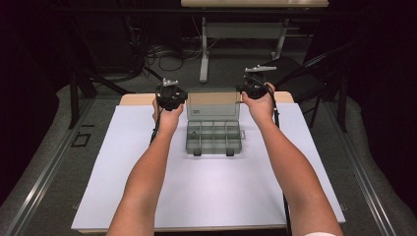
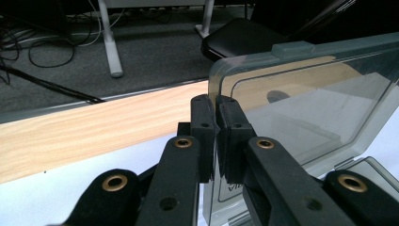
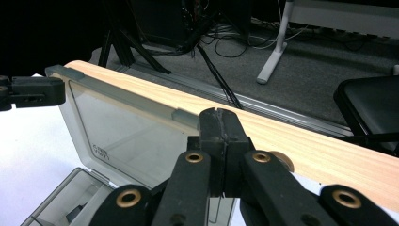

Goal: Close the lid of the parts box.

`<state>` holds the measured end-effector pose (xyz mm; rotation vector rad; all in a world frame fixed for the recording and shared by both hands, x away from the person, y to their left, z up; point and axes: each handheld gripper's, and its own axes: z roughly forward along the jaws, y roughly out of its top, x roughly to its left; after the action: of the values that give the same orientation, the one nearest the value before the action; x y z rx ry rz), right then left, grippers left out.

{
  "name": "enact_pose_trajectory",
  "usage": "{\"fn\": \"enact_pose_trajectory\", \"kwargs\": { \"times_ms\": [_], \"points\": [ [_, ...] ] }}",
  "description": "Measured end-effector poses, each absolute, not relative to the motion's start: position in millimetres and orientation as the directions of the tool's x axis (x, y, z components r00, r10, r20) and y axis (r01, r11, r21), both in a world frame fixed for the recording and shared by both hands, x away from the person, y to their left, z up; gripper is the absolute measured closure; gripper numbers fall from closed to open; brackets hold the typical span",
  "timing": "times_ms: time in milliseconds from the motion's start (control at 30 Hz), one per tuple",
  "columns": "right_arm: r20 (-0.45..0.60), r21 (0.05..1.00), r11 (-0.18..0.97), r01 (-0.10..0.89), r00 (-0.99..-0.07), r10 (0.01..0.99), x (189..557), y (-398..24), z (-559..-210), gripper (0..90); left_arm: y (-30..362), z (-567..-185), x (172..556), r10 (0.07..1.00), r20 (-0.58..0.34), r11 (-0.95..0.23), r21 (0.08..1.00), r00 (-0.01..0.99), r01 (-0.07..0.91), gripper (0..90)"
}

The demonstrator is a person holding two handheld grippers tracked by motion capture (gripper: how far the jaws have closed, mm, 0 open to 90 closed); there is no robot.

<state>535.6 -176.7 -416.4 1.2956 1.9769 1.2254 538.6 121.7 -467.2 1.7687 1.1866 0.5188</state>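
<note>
Jaws first: left gripper [image 2: 217, 136] pinched tight on the side edge of the clear lid [image 2: 301, 94], pads meeting on the thin plastic. Right gripper [image 3: 221, 146] jaws pressed together too; the lid's other edge seems to run down between them, so likely clamped on it, though the contact itself is hard to make out

Thing in hand: a smoky translucent plastic compartment box [image 1: 214, 135], sitting on the white sheet [image 1: 206, 187] toward the far half of the table [image 1: 135, 99]. Lid stands raised, roughly upright, hinged along the far side of the tray. Dividers show in the tray; contents too small to tell

Handling, as a judgement: light, thin-walled, fairly stiff but will flex and twist if one side is pushed ahead of the other. Smooth plastic, so slippery under the pads. Hinge is the weak point; don't force it past its stop. Tray may slide on the sheet as the lid swings

Best hold: opposite side edges of the lid, near the free rim, both hands moving together
</note>
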Motion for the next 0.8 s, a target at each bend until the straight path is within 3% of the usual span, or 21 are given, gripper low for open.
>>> {"fn": "enact_pose_trajectory", "kwargs": {
  "times_ms": [800],
  "points": [
    [0.085, 0.833, 0.164, 0.529, -0.415, 0.906, 553, -163, -419, 90.0, 124, -468, 522, 0.879, -0.126, -0.119, 0.875, 0.459, 0.469, 86.6]
  ]
}}
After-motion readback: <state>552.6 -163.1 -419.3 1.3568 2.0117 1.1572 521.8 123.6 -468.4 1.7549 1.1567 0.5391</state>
